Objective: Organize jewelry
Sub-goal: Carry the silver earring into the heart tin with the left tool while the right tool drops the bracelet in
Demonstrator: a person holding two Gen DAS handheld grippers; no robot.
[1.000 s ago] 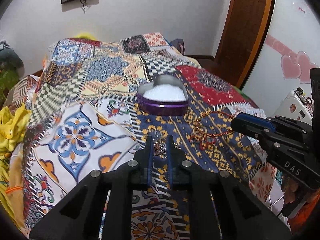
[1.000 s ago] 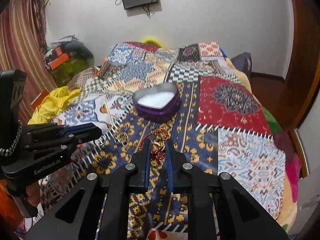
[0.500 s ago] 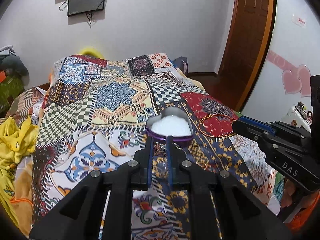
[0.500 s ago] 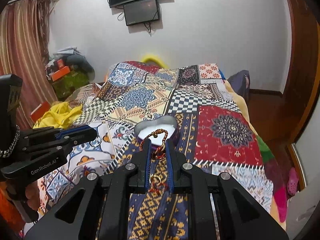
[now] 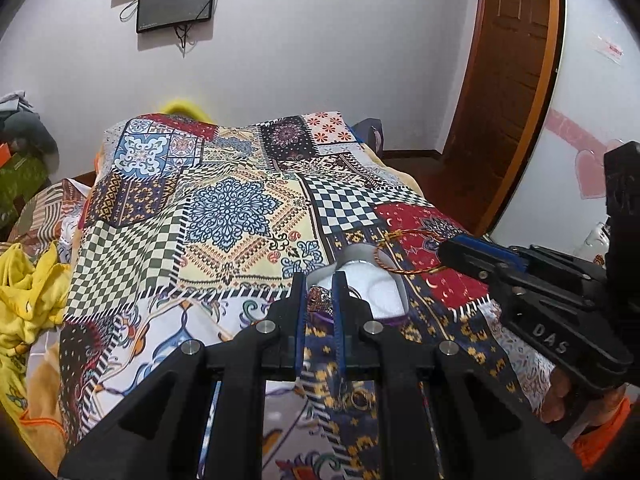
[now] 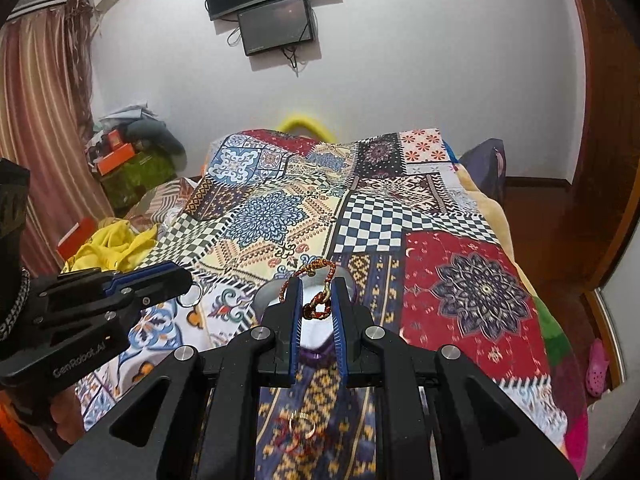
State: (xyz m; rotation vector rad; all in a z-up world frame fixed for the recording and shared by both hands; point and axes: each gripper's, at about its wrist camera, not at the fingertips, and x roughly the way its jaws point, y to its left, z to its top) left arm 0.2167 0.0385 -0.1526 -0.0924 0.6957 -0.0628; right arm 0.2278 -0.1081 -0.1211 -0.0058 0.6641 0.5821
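Note:
A heart-shaped purple tin with a white lining (image 5: 374, 286) sits on the patchwork bedspread (image 5: 224, 216); it also shows behind the right fingers (image 6: 316, 330). My left gripper (image 5: 319, 284) is shut on a small silvery jewelry piece (image 5: 320, 295) over the tin's near left edge. In the right wrist view a metal ring (image 6: 189, 295) hangs from its tip (image 6: 176, 278). My right gripper (image 6: 315, 286) is shut on a red-and-gold braided bracelet (image 6: 316, 300) above the tin. The bracelet's loop (image 5: 404, 250) hangs from its tip (image 5: 450, 250) in the left wrist view.
More rings (image 6: 301, 426) lie on the bedspread below the right gripper, and one lies below the left gripper (image 5: 358, 398). Yellow cloth (image 5: 28, 280) is heaped at the bed's left. A wooden door (image 5: 508, 92) stands at the right. Screens (image 6: 276, 24) hang on the far wall.
Both grippers have lifted their pieces off the bedspread and moved forward over the heart-shaped tin, which now lies right at the fingertips.

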